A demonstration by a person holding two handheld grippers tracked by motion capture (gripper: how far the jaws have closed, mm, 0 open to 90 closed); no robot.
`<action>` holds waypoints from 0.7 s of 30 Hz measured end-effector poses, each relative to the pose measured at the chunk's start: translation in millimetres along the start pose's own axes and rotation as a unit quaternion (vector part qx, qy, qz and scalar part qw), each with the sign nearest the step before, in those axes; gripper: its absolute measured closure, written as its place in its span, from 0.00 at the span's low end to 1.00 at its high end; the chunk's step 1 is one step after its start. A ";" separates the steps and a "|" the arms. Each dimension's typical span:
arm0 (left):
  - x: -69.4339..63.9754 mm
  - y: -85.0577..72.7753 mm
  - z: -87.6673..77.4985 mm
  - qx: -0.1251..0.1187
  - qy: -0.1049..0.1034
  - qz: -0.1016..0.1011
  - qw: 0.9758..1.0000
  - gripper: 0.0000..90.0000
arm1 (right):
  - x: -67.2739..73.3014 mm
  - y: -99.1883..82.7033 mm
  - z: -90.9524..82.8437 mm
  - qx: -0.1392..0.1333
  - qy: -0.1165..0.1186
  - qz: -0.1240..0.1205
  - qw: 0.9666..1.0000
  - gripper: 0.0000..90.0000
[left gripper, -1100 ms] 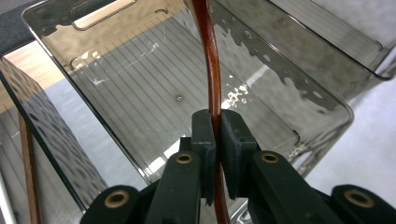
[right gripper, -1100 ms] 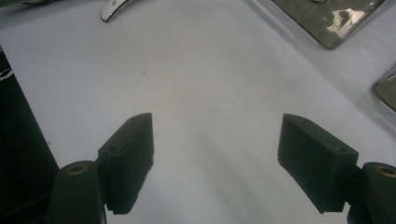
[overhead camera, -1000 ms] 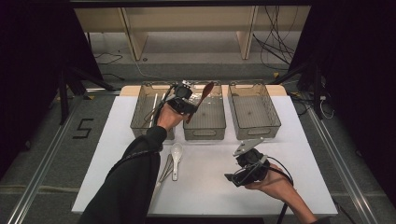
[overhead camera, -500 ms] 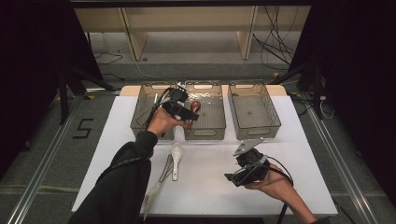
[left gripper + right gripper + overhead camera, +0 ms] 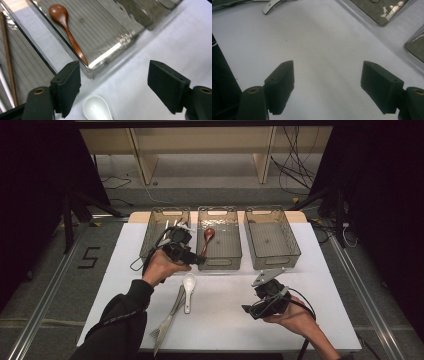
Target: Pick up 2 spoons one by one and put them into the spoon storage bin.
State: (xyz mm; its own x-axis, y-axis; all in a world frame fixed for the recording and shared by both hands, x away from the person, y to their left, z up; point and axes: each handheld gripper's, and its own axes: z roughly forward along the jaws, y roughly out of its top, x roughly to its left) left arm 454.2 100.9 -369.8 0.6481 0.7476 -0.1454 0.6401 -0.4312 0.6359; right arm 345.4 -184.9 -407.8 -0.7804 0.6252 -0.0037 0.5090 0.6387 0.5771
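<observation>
Sorting cutlery: the brown wooden spoon (image 5: 207, 238) lies in the middle clear plastic bin (image 5: 219, 262). Left gripper (image 5: 192, 258), jaws just opened and empty, hovers beside that bin's front; next likely the white ceramic spoon (image 5: 188, 284) just before it. Right gripper (image 5: 248, 309) is open, empty.

A recording lab or test studio rather than a home. A white tabletop (image 5: 225, 320) stands in a lit patch, with black curtains or dark screens closing off both sides. The floor around it is grey carpet, marked with a taped numeral 5 (image 5: 90, 257) at the left, and metal rails (image 5: 42, 312) run along the floor on either side. Behind the tabletop stand bare pale wooden shelves (image 5: 200, 150), with loose black cables (image 5: 295, 170) trailing across the floor and dark stand legs (image 5: 75, 210) nearby. On the tabletop, 3 matching clear plastic bins (image 5: 272, 240) sit in a neat row, laid out like a set-up trial.
</observation>
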 end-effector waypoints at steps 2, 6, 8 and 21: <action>-2.7 -7.1 -2.8 0.001 -0.004 0.003 1.000 0.27 | -0.3 -0.7 0.0 0.000 -0.001 0.001 1.000 0.31; -9.7 -17.4 -2.8 0.013 0.006 0.018 1.000 0.26 | 0.2 -1.0 -0.1 0.001 -0.001 0.003 1.000 0.31; -13.4 -23.6 -2.0 0.021 0.015 0.027 0.999 0.25 | 0.9 -1.7 0.3 0.001 -0.001 0.005 1.000 0.31; -21.4 -48.9 13.7 0.075 0.039 0.033 0.996 0.20 | 0.4 -6.1 -2.9 -0.001 -0.005 0.005 1.000 0.31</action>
State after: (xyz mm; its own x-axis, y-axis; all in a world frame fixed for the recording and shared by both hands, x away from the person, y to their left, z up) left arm 414.8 99.1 -408.1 0.6602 0.7498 -0.0431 0.6556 -0.5473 0.5202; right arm 341.0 -189.9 -409.0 -0.7720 0.6356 -0.0053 0.5163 0.6319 0.5781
